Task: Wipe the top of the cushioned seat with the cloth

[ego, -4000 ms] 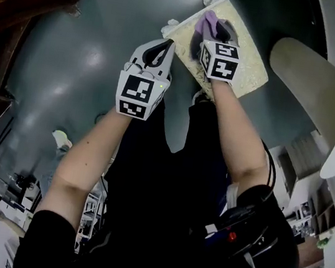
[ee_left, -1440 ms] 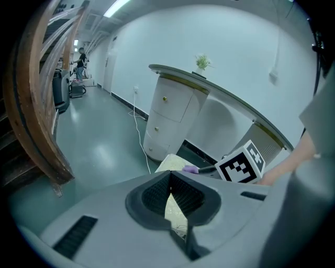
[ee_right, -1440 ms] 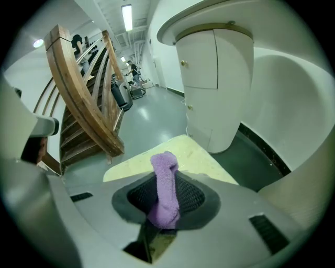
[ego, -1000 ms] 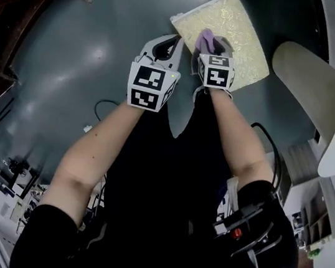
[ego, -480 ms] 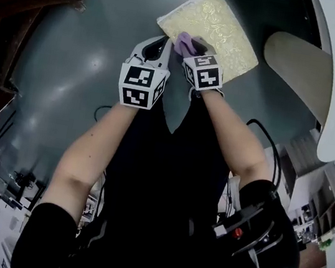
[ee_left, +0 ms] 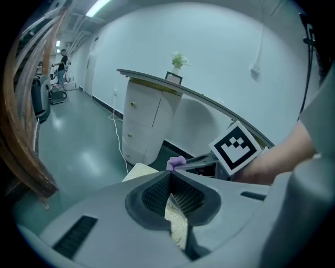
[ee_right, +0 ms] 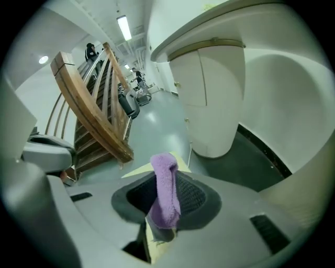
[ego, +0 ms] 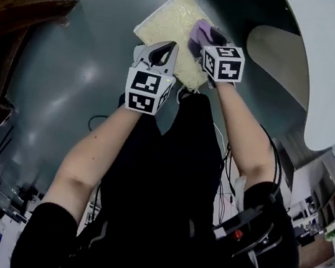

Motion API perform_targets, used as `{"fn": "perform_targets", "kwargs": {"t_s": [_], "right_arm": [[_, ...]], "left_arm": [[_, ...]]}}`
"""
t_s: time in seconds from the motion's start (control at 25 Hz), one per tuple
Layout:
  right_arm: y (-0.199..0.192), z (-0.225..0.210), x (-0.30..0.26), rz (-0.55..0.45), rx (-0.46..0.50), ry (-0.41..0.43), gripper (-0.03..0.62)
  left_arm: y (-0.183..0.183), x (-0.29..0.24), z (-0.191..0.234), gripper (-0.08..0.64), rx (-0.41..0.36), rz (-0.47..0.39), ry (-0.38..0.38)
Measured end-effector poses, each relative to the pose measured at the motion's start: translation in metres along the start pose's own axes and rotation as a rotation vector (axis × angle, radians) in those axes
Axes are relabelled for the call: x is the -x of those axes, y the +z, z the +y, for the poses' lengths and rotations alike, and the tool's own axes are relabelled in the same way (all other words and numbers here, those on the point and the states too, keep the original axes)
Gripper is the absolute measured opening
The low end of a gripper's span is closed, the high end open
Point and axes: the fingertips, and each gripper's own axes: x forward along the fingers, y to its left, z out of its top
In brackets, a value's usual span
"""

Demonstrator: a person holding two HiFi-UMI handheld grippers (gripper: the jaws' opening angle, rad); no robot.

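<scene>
A pale yellow cushioned seat [ego: 166, 23] lies on the grey-green floor. My right gripper [ego: 202, 33] is over the seat's near right part, shut on a purple cloth [ego: 201, 31] that sticks out past its fingertips. In the right gripper view the cloth [ee_right: 165, 193] hangs folded between the jaws, with a strip of the seat [ee_right: 140, 170] behind it. My left gripper [ego: 163, 51] hovers at the seat's near edge, shut and holding nothing. The left gripper view shows its tips meeting [ee_left: 170, 172], the seat [ee_left: 178, 225] under them, and the cloth [ee_left: 176, 163] just beyond.
A white curved counter [ego: 317, 65] rises close on the right of the seat. The same counter [ee_right: 209, 94] fills the right gripper view. A dark wooden stair rail [ego: 24, 0] stands at the left. A thin cable [ego: 97, 119] lies on the floor near the person's legs.
My right gripper has carried the cloth from the seat's near left edge rightward and farther onto its top. The left gripper stays shut by the near edge. The head view has shifted.
</scene>
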Motion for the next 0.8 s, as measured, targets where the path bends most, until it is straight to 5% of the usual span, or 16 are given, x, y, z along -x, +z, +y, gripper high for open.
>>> {"fn": "perform_targets", "kwargs": {"t_s": [0.36,0.8], "right_arm": [[-0.025,-0.084,-0.032,0.028,-0.059,-0.141,0.1],[-0.061,-0.048,-0.051,0.087,-0.088,-0.154,0.092]], "left_arm": [[-0.02,-0.03,0.014,0.003,0.021,0.023,-0.004],[-0.047,-0.021,0.045,0.003,0.06,0.071,0.025]]}}
